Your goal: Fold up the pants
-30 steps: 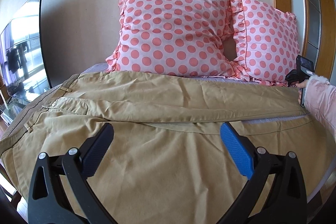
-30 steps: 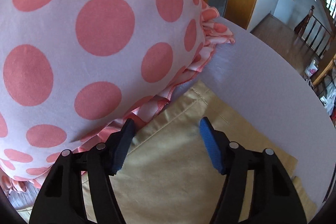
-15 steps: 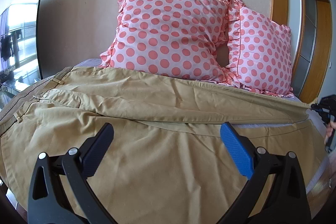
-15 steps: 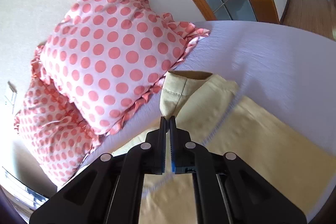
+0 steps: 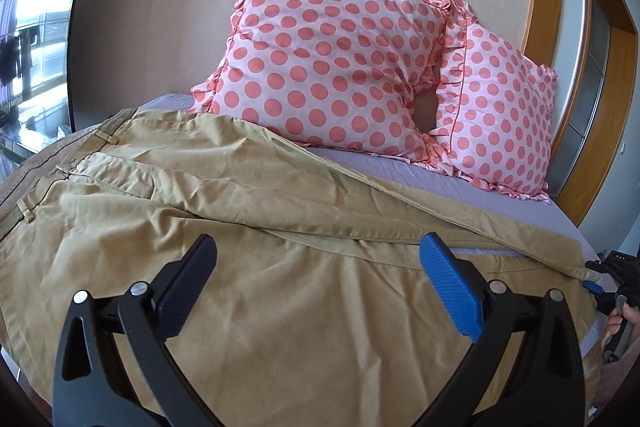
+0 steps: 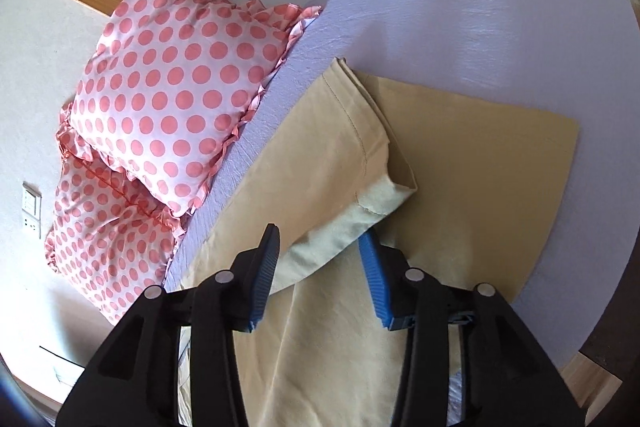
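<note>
Tan pants (image 5: 280, 235) lie spread on the bed, waistband at the left, one leg laid over the other toward the right. My left gripper (image 5: 318, 279) is open and empty, hovering above the middle of the pants. My right gripper (image 6: 320, 267) is open just above the cuff of the upper leg (image 6: 352, 179), which lies loose on the lower leg (image 6: 480, 187). The right gripper also shows at the far right edge of the left wrist view (image 5: 608, 279), beside the leg's cuff end.
Two pink polka-dot pillows (image 5: 340, 67) (image 6: 180, 87) lean against the wall at the head of the bed. The lavender sheet (image 6: 500, 19) is bare beyond the cuffs. A wooden door frame (image 5: 600, 107) stands at the right, a dark TV screen (image 5: 36, 39) at the left.
My right gripper, shut on the upper leg's cuff half a second ago, has opened and let it drop onto the lower leg. The left gripper stayed open and shifted slightly.
</note>
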Demonstrator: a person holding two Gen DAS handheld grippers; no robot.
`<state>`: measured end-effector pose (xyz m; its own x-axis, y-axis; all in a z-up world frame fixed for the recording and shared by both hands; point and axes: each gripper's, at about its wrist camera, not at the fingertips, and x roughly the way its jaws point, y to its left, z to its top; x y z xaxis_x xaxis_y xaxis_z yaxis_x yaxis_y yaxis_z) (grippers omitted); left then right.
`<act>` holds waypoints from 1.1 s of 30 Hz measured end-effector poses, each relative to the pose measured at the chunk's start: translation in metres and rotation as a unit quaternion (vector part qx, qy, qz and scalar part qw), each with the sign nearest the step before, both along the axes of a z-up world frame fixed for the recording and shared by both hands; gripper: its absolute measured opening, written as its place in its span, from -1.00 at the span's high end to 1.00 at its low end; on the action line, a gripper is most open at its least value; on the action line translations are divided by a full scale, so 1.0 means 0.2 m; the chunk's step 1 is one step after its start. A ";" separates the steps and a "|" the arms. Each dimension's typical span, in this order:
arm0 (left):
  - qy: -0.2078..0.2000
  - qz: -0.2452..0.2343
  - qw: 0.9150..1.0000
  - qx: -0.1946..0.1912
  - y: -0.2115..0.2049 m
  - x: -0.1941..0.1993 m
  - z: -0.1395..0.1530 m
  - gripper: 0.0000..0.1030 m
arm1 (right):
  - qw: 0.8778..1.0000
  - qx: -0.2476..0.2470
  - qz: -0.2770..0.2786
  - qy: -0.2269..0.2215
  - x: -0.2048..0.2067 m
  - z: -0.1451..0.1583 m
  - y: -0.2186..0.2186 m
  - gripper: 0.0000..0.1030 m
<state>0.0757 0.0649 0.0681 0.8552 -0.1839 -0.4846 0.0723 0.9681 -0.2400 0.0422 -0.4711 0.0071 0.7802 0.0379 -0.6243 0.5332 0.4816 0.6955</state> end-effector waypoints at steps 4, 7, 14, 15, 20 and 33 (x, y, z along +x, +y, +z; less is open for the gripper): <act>0.018 -0.003 0.998 -0.055 0.13 0.10 0.03 -0.96 | 0.999 0.020 0.001 -0.043 0.04 -0.06 -0.04 0.93; 0.033 0.006 0.997 -0.067 0.21 0.24 0.08 -0.96 | 0.995 0.011 -0.006 -0.099 -0.05 -0.01 -0.07 0.93; 0.130 0.055 0.982 -0.128 0.38 0.78 0.04 -0.75 | 0.992 0.005 -0.016 -0.122 -0.14 0.05 -0.10 0.93; 0.142 0.072 0.979 -0.127 0.40 0.86 0.02 -0.69 | 0.992 0.006 -0.016 -0.122 -0.14 0.05 -0.11 0.93; 0.198 0.137 0.966 -0.092 0.50 1.17 -0.12 0.00 | 0.992 0.012 -0.014 -0.125 -0.14 0.04 -0.11 0.93; 0.100 0.098 0.985 -0.102 0.62 0.03 0.01 0.85 | 0.990 -0.031 -0.050 -0.127 -0.32 0.09 -0.19 0.93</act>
